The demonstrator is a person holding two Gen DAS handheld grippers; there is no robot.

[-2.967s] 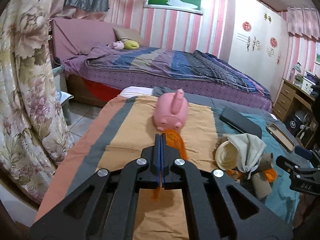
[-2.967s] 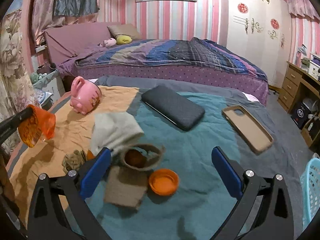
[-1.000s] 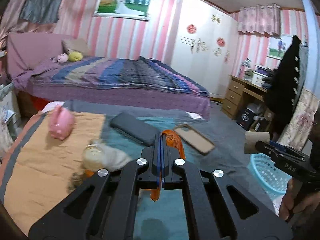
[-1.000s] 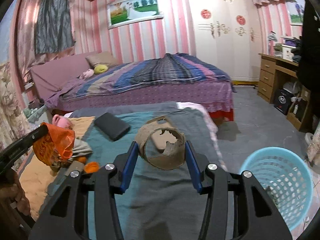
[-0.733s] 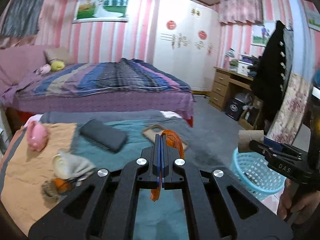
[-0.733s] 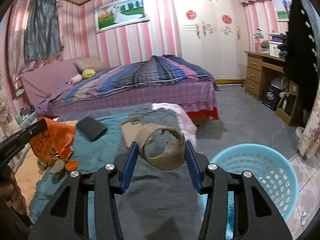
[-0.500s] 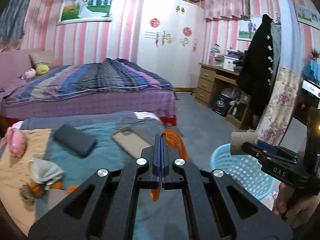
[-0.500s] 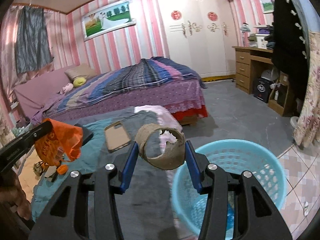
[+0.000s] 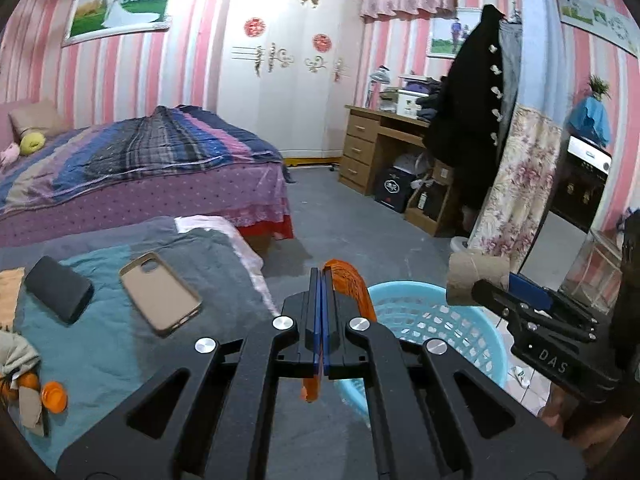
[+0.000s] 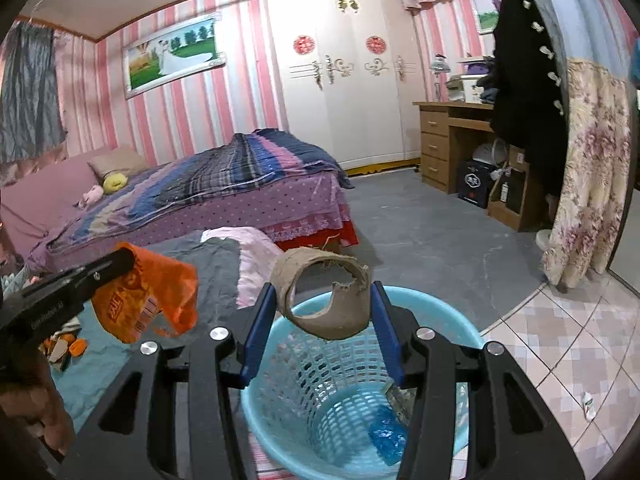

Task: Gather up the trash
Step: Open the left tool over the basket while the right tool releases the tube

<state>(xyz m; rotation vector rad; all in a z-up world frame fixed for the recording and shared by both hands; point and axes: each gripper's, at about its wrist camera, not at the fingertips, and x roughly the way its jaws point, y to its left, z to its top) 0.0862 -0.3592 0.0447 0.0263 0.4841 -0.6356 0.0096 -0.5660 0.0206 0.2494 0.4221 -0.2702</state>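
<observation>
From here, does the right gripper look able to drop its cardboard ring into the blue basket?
Probably yes: the right gripper holds the cardboard ring directly over the open blue basket, with nothing between.

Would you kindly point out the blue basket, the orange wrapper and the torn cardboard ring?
blue basket (image 10: 320, 376), right wrist view, inner mesh wall.
orange wrapper (image 10: 156, 296), right wrist view, middle of the crumpled sheet.
torn cardboard ring (image 10: 340, 316), right wrist view, lower outer wall.
</observation>
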